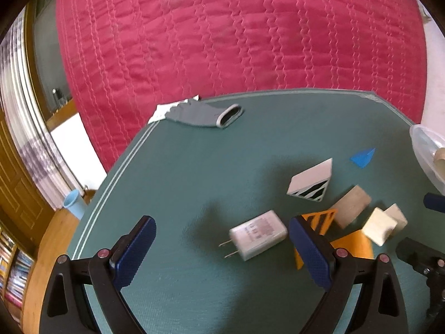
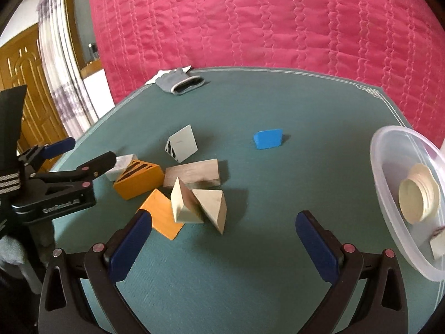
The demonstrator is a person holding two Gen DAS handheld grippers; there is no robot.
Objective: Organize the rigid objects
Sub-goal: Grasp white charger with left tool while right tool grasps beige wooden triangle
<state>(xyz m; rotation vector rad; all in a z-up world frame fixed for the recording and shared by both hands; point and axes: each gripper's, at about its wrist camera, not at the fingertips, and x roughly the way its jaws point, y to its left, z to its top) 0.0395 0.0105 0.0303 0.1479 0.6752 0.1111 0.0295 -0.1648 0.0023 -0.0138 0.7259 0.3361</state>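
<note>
Covering the table is a green textured mat with pale border lines, and on it lies a loose cluster of hard-edged blocks: a white plastic charger with two metal prongs, an orange wedge with black stripes, a flat orange piece, a grey-white striped prism, a plain wooden slab, two pale wooden triangular blocks leaning together, and a blue wedge apart from the rest. The left gripper stands wide, its ribbed blue pads flanking the charger without touching it. The right gripper is also spread wide and empty, near the pale blocks. A translucent plastic tub at the right holds ridged cream rings, partly cut off by the frame. A soft grey glove lies at the far edge.
</note>
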